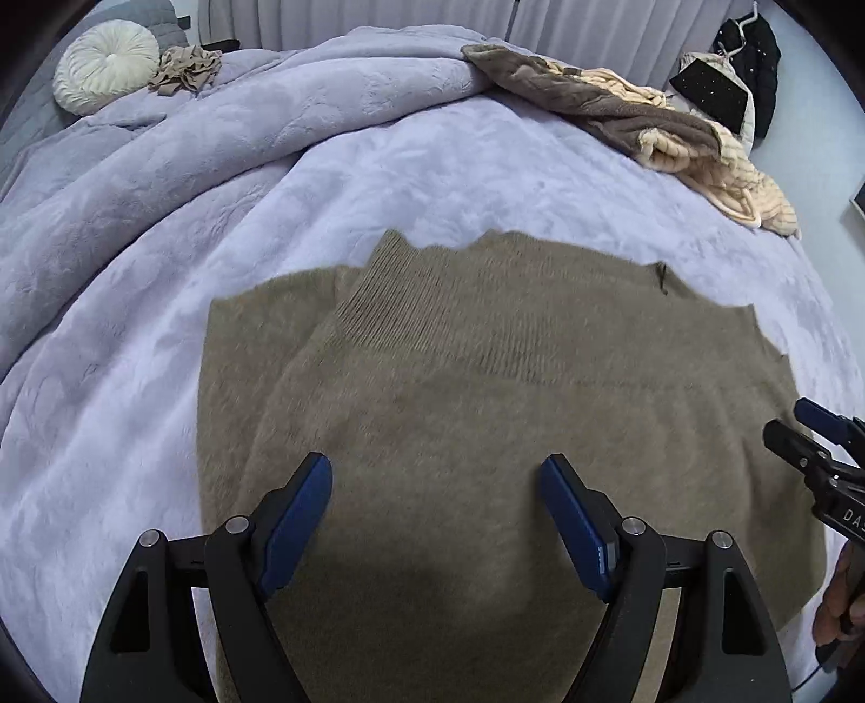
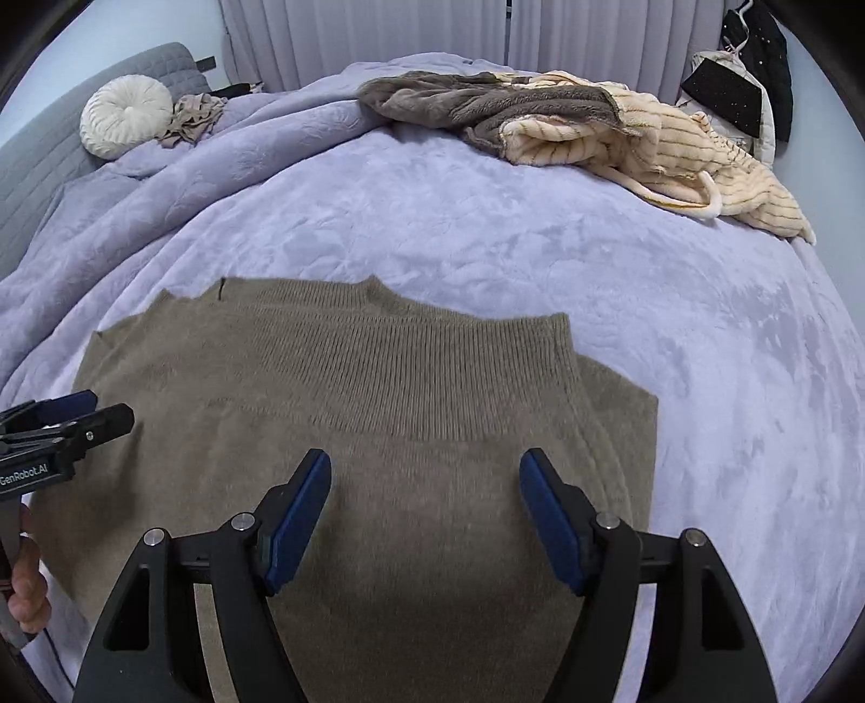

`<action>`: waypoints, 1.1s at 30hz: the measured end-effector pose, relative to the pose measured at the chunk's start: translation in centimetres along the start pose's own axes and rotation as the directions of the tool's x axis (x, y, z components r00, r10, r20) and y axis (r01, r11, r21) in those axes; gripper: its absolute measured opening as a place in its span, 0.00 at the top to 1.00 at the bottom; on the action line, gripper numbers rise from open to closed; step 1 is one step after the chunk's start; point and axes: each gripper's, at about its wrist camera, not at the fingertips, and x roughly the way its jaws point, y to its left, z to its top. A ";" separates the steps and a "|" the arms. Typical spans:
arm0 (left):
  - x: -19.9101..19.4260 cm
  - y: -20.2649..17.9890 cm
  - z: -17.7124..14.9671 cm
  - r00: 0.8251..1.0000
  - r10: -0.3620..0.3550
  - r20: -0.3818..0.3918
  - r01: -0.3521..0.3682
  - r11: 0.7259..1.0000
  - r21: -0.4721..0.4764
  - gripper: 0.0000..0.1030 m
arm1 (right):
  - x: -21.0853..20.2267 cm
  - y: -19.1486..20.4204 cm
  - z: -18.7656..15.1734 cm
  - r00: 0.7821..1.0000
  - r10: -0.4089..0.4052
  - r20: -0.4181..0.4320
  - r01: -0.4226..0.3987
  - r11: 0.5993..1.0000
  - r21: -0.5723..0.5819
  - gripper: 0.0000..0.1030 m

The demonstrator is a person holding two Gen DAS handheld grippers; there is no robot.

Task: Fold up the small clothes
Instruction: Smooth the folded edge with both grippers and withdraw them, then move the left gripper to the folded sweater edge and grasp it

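Sweater [image 1: 459, 411] lies flat on the bed [image 1: 135, 405]; left claw [image 1: 437, 481] and right claw [image 2: 425, 476] hover above the sweater, both spread apart, empty.

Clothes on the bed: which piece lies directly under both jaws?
The olive-brown knit sweater, spread flat; the grey-and-cream fleece pile and small beige garment lie far off.

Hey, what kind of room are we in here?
Most likely a bedroom: a bed under a lavender blanket, a round cream pillow by the grey headboard, and curtains behind.
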 end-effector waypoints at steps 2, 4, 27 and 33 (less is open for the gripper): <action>-0.4 1.2 -1.5 1.000 -0.001 0.010 0.001 1.000 -0.003 0.22 | 0.3 -0.4 -1.6 0.998 -0.051 -0.025 0.051 0.999 -0.020 0.27; -1.5 2.4 -2.8 1.000 -0.025 0.012 0.025 1.000 -0.008 0.22 | 0.4 -1.6 -3.4 0.994 -0.093 -0.049 0.092 0.995 -0.025 0.26; -9.2 4.8 -11.6 0.997 0.071 0.038 -0.066 0.991 -0.119 0.22 | -8.6 0.0 -13.0 0.999 -0.035 0.006 0.034 0.996 0.079 0.23; -7.8 6.3 -11.3 0.999 0.037 0.014 -0.035 0.990 -0.137 0.22 | -9.0 1.9 -12.7 1.000 0.000 0.000 0.000 0.998 0.069 0.23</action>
